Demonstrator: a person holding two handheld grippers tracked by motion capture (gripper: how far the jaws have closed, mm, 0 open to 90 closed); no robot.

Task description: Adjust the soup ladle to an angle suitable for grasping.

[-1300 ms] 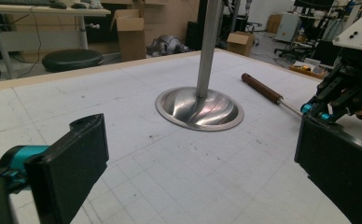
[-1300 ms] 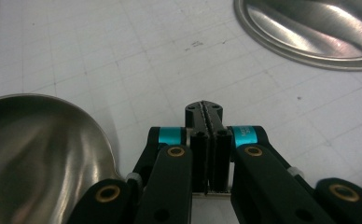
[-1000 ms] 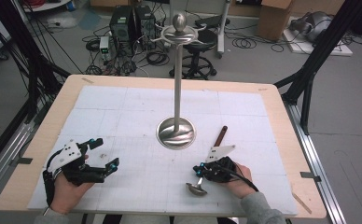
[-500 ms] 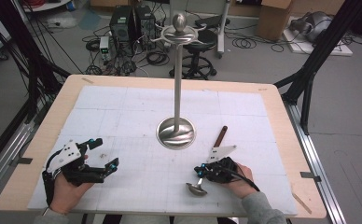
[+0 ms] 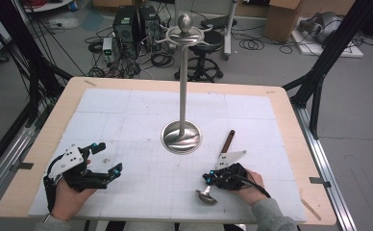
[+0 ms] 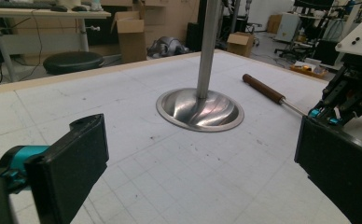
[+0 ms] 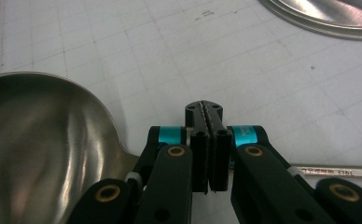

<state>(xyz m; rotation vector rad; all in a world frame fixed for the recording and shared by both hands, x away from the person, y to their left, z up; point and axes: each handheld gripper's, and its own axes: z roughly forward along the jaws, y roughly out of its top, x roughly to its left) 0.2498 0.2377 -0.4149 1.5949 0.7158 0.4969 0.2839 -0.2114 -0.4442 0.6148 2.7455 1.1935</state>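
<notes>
Now | right claw [image 5: 207, 179] closed over ladle [image 5: 205, 196] | near table edge [image 5: 175, 225]

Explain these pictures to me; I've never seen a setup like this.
There is no robot here: a person holds a two-jaw gripper in each hand. One picture comes from a fixed camera above the table. The other two come from cameras riding on the grippers, looking along their black jaws. On the table are a tall metal stand and a ladle with a brown handle. The left gripper is open and empty. The right gripper is shut over the ladle's shaft; whether it grips it is unclear.
</notes>
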